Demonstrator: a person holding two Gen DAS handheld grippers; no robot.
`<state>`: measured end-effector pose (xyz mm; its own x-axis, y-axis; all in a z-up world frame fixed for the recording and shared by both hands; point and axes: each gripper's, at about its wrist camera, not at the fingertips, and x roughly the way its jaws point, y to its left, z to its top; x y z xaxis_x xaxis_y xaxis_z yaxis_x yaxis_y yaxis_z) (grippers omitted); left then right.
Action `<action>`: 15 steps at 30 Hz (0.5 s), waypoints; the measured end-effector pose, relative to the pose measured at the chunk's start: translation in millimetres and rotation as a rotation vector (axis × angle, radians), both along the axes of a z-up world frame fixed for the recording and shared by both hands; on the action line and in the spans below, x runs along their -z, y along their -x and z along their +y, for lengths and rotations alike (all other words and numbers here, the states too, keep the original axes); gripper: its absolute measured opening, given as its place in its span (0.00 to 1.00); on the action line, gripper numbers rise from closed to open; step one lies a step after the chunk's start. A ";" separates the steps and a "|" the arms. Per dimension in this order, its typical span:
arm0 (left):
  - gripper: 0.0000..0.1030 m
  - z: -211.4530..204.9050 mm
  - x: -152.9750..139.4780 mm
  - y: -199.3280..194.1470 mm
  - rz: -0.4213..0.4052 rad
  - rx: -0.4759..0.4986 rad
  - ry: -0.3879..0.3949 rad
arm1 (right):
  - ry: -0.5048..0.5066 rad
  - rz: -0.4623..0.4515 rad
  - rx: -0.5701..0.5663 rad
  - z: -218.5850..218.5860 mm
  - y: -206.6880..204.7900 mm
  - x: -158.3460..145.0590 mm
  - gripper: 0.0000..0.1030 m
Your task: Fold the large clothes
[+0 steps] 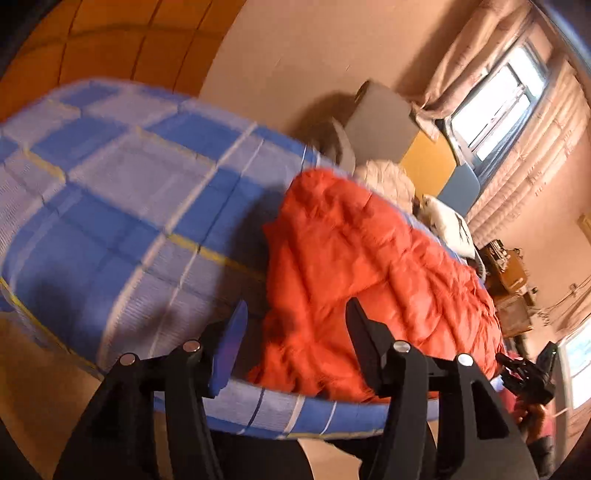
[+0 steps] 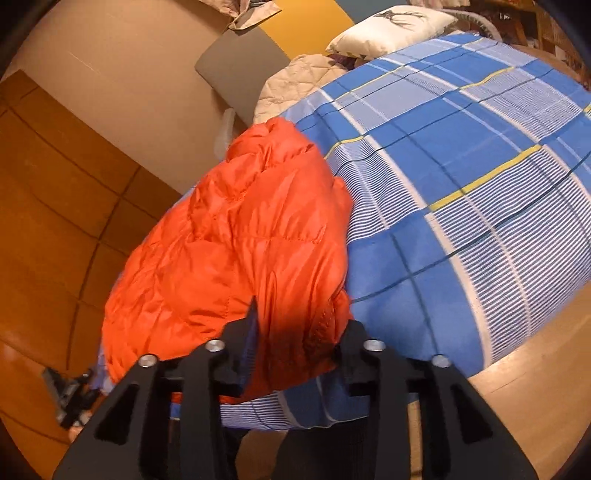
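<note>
The left gripper (image 1: 295,321) is spread wide, its two black fingers apart with nothing between them, hovering just off the near edge of the bed (image 1: 110,192). The right gripper (image 2: 299,325) is also spread, but a fold of the orange puffer jacket (image 2: 229,236) bulges up into the gap between its fingers; whether the fingers press on the fabric cannot be told.

The jacket lies in a rumpled, partly folded heap on the bed, running along one side edge from the near edge toward the head. The bed is covered in a blue and white checked sheet (image 2: 461,166) with thin yellow lines. At the head end sit a beige quilted blanket (image 2: 295,81) and a white pillow (image 2: 391,29). Beyond the bed are a tan wall (image 1: 295,48), curtains over a bright window (image 1: 495,103), and an orange wooden floor (image 2: 48,206).
</note>
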<state>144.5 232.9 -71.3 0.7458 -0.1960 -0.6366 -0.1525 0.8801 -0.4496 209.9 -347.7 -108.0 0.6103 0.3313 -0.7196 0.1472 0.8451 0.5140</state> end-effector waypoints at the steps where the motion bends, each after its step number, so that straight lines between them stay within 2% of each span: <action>1: 0.53 -5.0 -7.0 0.1 -0.017 -0.002 -0.027 | 0.039 -0.009 0.015 0.2 1.1 -4.7 0.52; 2: 0.53 -17.7 -16.3 -0.6 -0.041 0.014 -0.063 | 0.054 -0.020 0.038 -0.1 3.2 -10.3 0.56; 6: 0.53 -68.6 -32.6 -15.3 -0.070 0.089 -0.111 | 0.193 -0.085 0.087 1.4 13.8 -40.0 0.56; 10: 0.55 -126.8 -35.5 -34.7 -0.073 0.166 -0.150 | 0.247 -0.153 -0.009 32.3 18.0 -63.3 0.56; 15: 0.54 -175.2 -32.8 -59.8 -0.064 0.216 -0.188 | 0.268 -0.163 -0.155 87.5 9.6 -60.7 0.56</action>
<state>204.3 57.7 -38.5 0.7391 -0.2377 -0.6302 0.0710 0.9579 -0.2780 200.3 -260.2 -47.3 0.6818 0.2416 -0.6905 -0.0592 0.9590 0.2772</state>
